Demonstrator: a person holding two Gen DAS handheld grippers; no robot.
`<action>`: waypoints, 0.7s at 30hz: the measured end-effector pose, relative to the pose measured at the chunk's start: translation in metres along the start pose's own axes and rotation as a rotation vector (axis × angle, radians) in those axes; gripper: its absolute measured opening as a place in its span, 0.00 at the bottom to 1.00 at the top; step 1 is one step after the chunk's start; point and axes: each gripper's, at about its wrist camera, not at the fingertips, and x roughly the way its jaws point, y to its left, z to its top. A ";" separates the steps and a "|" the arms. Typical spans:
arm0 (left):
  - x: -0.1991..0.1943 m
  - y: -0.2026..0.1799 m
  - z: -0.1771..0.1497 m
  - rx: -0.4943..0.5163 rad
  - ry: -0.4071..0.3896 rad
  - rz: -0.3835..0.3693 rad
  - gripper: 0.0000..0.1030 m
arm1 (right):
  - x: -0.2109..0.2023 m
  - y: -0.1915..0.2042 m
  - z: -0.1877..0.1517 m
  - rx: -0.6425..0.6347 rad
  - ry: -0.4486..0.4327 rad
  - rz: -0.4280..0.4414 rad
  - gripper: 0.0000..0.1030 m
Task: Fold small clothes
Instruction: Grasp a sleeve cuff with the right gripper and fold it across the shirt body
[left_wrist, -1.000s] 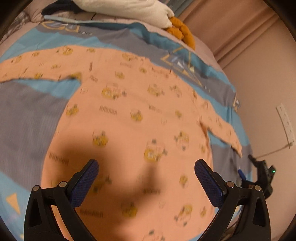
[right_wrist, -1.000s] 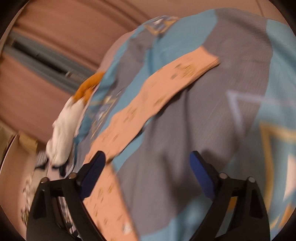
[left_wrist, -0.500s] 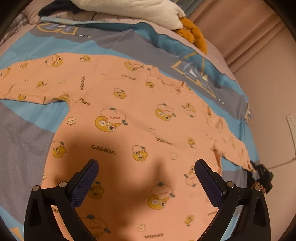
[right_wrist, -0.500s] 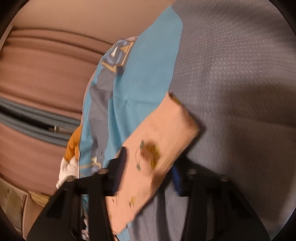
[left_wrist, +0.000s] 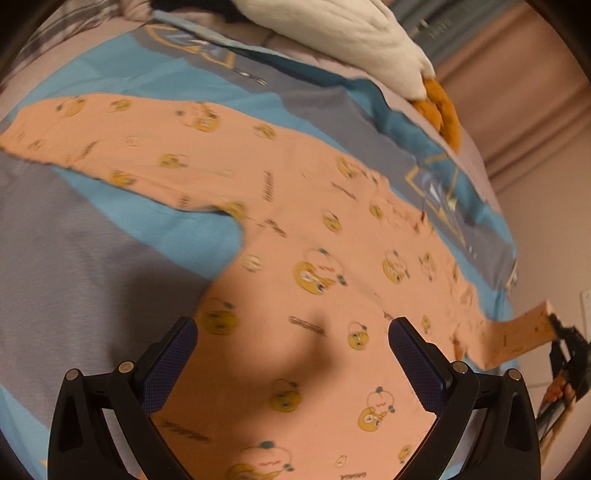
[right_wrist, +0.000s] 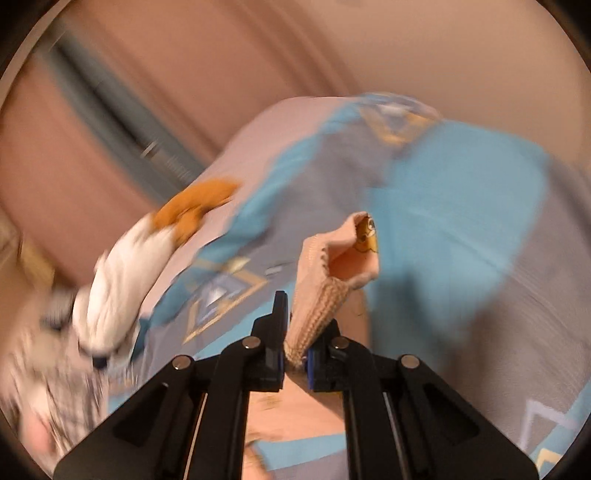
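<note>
Peach printed garment (left_wrist: 317, 236) lying flat on the bed cover (left_wrist: 92, 266), one sleeve reaching toward the cover's left edge, with bare cover around it. The left gripper (left_wrist: 291, 354) hangs spread above the body; the right gripper (right_wrist: 295, 350), its jaws just closed, pinches the ribbed cuff (right_wrist: 321, 299) of the other sleeve at the bed's right edge. The right wrist view is motion-blurred, and the hem is cut off.

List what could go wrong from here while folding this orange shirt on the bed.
1. The right gripper pinches only the ribbed cuff of the sleeve; the thin hold may slip as the sleeve is carried across.
2. The left gripper hangs open above the orange shirt and pins nothing, so pulling the sleeve might drag the whole body askew.
3. The shirt's other sleeve lies spread far out, so the fold may end up lopsided.
</note>
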 end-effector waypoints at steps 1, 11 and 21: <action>-0.006 0.007 0.002 -0.012 -0.011 -0.006 0.99 | 0.004 0.025 -0.002 -0.040 -0.008 0.005 0.09; -0.046 0.066 0.016 -0.052 -0.072 0.045 0.99 | 0.090 0.257 -0.120 -0.576 0.130 0.051 0.08; -0.057 0.105 0.027 -0.095 -0.094 0.074 0.99 | 0.192 0.327 -0.272 -1.046 0.254 -0.072 0.09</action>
